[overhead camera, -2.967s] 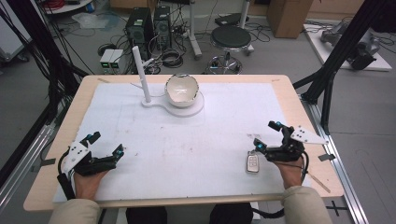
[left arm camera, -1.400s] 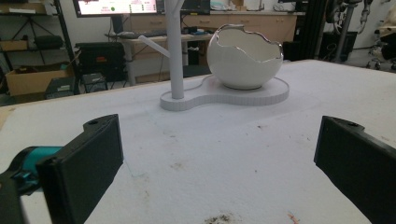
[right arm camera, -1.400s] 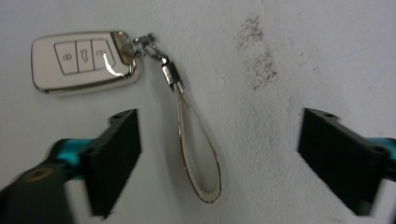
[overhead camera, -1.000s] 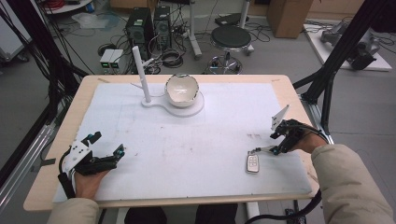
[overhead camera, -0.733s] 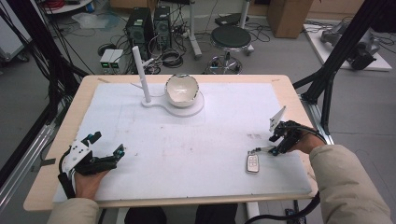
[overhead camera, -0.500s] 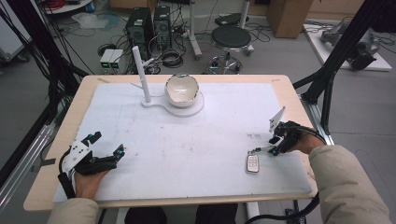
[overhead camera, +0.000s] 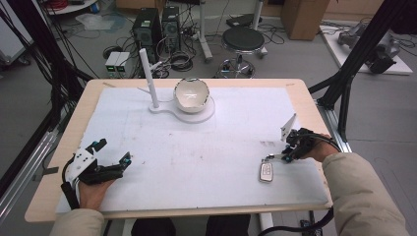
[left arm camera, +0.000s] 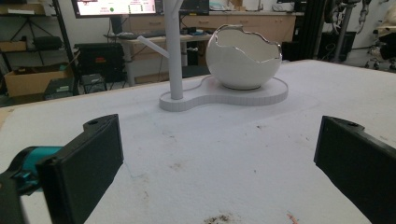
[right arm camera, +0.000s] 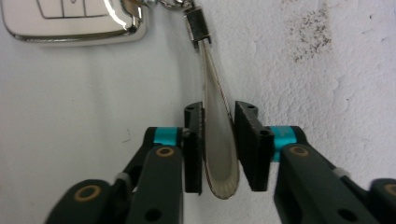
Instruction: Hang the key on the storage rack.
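A white car key fob lies flat on the white mat near the table's right front. Its tan leather strap runs from a metal clasp back between the jaws of my right gripper, which is shut on the strap, edge up. The fob itself rests on the mat beyond the fingertips. My left gripper rests at the front left, open, with nothing between its jaws.
At the back centre stands a white base that carries a cracked-egg bowl and an upright post with a side peg. The mat shows small dark smudges.
Since three seconds ago the right forearm has swung round to come in from the right, and the right gripper has come down on the fob's strap. The left gripper has stayed put.
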Available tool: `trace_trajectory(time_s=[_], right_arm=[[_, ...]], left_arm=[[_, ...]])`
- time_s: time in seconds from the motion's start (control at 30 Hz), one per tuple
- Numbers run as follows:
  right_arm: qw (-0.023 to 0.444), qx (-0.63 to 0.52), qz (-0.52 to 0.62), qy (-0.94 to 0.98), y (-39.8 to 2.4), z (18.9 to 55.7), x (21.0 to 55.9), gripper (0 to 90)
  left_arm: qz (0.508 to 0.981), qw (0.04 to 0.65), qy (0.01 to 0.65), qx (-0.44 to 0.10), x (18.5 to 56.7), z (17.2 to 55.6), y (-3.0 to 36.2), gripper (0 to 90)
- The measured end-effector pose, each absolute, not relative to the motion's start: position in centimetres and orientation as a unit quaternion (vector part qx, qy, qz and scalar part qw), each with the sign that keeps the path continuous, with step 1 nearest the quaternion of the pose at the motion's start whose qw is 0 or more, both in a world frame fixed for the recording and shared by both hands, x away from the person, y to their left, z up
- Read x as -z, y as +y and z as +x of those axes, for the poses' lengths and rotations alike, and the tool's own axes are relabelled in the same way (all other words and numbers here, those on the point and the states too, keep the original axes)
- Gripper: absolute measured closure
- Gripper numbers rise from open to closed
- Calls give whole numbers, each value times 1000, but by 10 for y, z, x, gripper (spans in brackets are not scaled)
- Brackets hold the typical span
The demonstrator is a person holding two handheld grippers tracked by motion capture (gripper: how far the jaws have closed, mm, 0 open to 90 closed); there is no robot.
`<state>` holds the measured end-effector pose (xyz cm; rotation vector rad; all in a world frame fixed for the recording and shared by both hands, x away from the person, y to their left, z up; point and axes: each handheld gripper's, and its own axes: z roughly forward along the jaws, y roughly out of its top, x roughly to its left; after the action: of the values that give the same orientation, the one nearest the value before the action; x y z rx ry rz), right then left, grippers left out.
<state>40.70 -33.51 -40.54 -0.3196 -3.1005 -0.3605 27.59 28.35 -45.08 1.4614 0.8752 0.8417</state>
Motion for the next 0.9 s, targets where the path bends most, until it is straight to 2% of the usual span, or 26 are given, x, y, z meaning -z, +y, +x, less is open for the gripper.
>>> trace_trajectory(time_s=[0.07,0.13,0.5,0.73,0.83,0.9], right_arm=[[4,110,-98,-989,-334,406,405,847],[4,108,-94,-990,-333,405,405,868],[16,136,-137,-981,-335,405,399,872],[-10,159,-127,-979,-326,396,389,873],[-54,160,-149,-974,-319,388,380,873],[-60,181,-168,-967,-317,386,374,873]], left_arm=[[626,581,374,-361,451,276,284,17],[626,581,374,-361,451,276,284,17],[622,585,371,-365,451,274,283,17],[619,590,369,-365,451,274,284,17],[624,589,361,-366,451,273,283,17],[639,581,350,-363,448,275,283,17]])
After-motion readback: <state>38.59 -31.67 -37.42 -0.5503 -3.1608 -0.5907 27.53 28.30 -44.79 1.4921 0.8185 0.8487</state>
